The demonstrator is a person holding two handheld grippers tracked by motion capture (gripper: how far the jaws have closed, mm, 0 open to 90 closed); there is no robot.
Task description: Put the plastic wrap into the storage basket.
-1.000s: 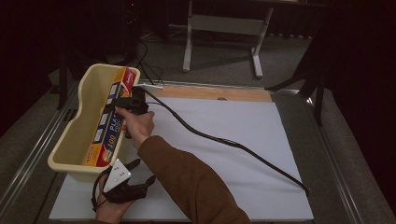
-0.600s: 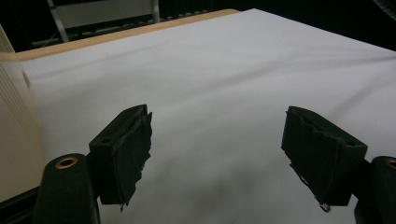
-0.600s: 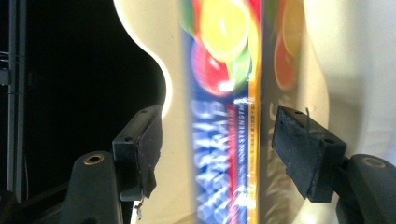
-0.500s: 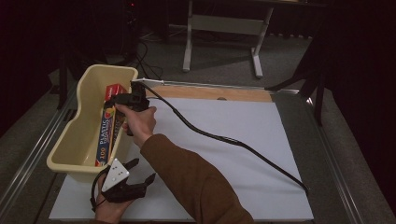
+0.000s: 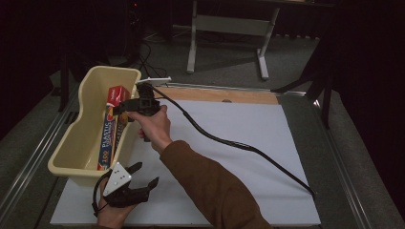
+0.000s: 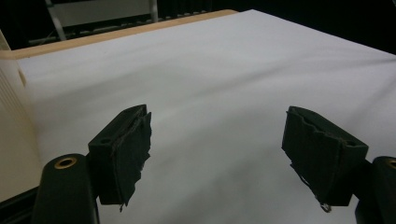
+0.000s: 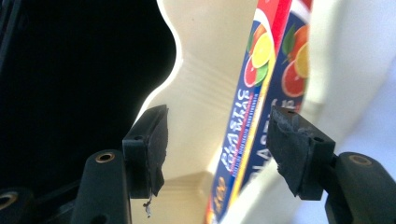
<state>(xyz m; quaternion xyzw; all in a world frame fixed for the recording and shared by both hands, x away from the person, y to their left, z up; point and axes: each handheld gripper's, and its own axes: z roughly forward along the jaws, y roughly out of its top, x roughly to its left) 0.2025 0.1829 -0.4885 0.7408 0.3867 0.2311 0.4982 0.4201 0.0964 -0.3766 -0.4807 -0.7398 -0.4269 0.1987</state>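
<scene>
The plastic wrap box (image 5: pixel 109 135) lies lengthwise inside the cream plastic bin (image 5: pixel 79 138) at the left of the table (image 5: pixel 248 138), its red end propped against the bin's far wall and its blue printed side facing up. In the right gripper view we look down past the bin's wavy rim at the box (image 7: pixel 252 121), with its citrus pictures and lettering, resting against the bin's inner wall. Our left tool (image 5: pixel 138 183) sits low at the near left, just outside the bin's near corner, over the white sheet (image 5: pixel 239 157) that covers the table; its jaws are spread wide with nothing between them. Our right tool (image 5: pixel 128 106) hovers above the bin's right rim near the far end of the box. Its jaws, which have just been closing a little, stand apart; their pads clear the box, so it is released. The tool's black cable (image 5: pixel 229 141) trails rightward across the sheet.
</scene>
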